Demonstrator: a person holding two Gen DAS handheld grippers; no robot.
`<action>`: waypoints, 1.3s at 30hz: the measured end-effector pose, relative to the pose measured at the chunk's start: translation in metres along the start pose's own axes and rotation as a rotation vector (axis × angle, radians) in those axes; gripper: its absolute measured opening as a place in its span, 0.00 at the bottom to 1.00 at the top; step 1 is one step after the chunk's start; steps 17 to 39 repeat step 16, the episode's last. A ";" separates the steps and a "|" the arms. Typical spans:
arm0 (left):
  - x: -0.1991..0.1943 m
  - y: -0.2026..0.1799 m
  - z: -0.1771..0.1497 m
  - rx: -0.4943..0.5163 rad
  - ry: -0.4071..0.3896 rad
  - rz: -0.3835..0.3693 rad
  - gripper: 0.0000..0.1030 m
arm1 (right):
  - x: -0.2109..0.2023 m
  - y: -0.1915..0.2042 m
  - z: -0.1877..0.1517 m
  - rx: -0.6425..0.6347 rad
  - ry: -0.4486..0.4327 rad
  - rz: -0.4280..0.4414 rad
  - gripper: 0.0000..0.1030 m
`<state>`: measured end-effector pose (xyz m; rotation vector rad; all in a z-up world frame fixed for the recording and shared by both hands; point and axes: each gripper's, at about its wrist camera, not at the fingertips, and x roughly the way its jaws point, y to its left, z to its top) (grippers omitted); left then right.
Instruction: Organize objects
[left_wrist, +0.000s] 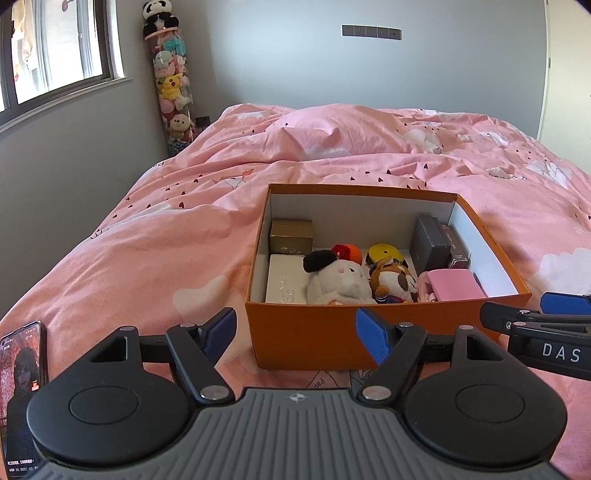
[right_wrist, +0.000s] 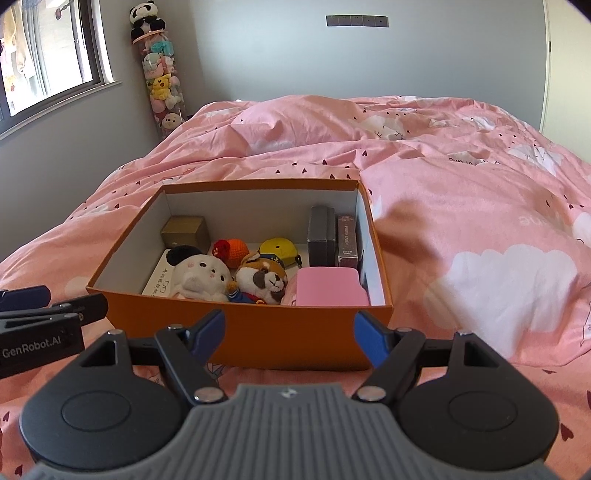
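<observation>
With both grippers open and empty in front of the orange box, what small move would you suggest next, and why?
Probably ease the left gripper left toward the phone: it seems the only loose item outside the orange box, lying on the bedspread on that gripper's side.

You're in a home bedroom: a bed (left_wrist: 369, 166) under a pink quilt fills the view, a window (left_wrist: 55, 48) sits far left, and a tall tube of plush toys (left_wrist: 173, 85) stands in the far corner.
</observation>
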<state>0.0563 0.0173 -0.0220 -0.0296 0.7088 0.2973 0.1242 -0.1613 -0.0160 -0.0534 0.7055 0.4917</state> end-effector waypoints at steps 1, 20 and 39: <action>0.000 0.000 0.000 0.001 0.002 0.001 0.84 | 0.000 0.000 0.000 -0.001 0.000 0.001 0.76; -0.001 -0.002 0.000 0.004 0.003 -0.002 0.84 | 0.001 0.001 -0.001 -0.007 0.003 0.006 0.76; -0.001 -0.002 0.000 0.004 0.003 -0.002 0.84 | 0.001 0.001 -0.001 -0.007 0.003 0.006 0.76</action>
